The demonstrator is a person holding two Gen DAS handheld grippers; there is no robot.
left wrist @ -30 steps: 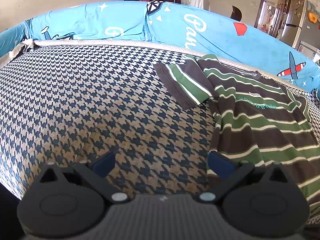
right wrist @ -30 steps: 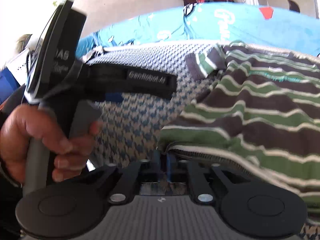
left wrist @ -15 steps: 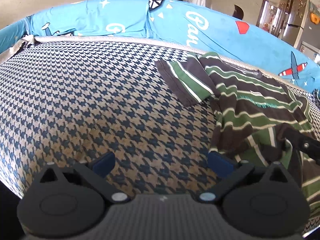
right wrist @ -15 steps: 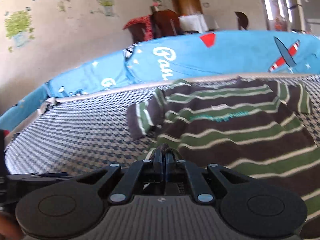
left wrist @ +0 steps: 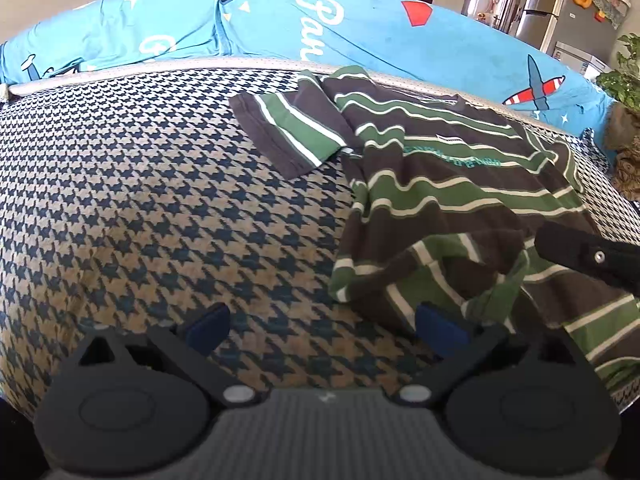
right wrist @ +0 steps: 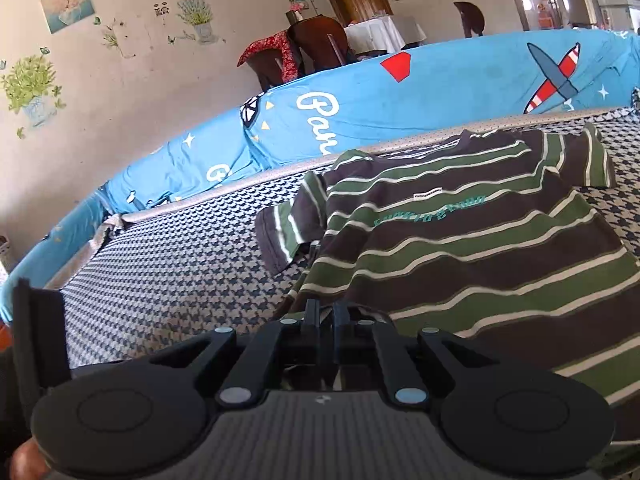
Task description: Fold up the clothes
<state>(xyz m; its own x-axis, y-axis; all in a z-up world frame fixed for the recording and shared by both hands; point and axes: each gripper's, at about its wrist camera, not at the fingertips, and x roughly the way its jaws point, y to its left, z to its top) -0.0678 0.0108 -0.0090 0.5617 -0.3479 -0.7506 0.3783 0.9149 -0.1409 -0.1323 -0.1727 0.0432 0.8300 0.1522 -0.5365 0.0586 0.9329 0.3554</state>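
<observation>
A brown and green striped T-shirt (left wrist: pixel 448 184) lies on the houndstooth cushion (left wrist: pixel 160 208), collar toward the blue backrest. My right gripper (right wrist: pixel 325 312) is shut on the shirt's (right wrist: pixel 472 248) lower left hem, which it holds lifted above the cushion. In the left wrist view that hem corner (left wrist: pixel 404 280) hangs folded up and over, with the right gripper's black body (left wrist: pixel 588 256) at the right edge. My left gripper (left wrist: pixel 320 326) is open low over the cushion, just left of the raised corner, nothing between its blue pads.
A blue printed backrest (left wrist: pixel 360 32) runs behind the cushion. The left sleeve (left wrist: pixel 288 132) spreads flat toward the middle. Chairs and a table (right wrist: pixel 316 48) stand behind the sofa, a fridge (left wrist: pixel 560 12) and a plant (left wrist: pixel 624 80) at far right. A hand (right wrist: pixel 28 460) shows at the lower left.
My right gripper has lifted the hem and carried it up and toward the collar, so the corner now folds over the shirt. The left gripper has stayed open and shifted slightly.
</observation>
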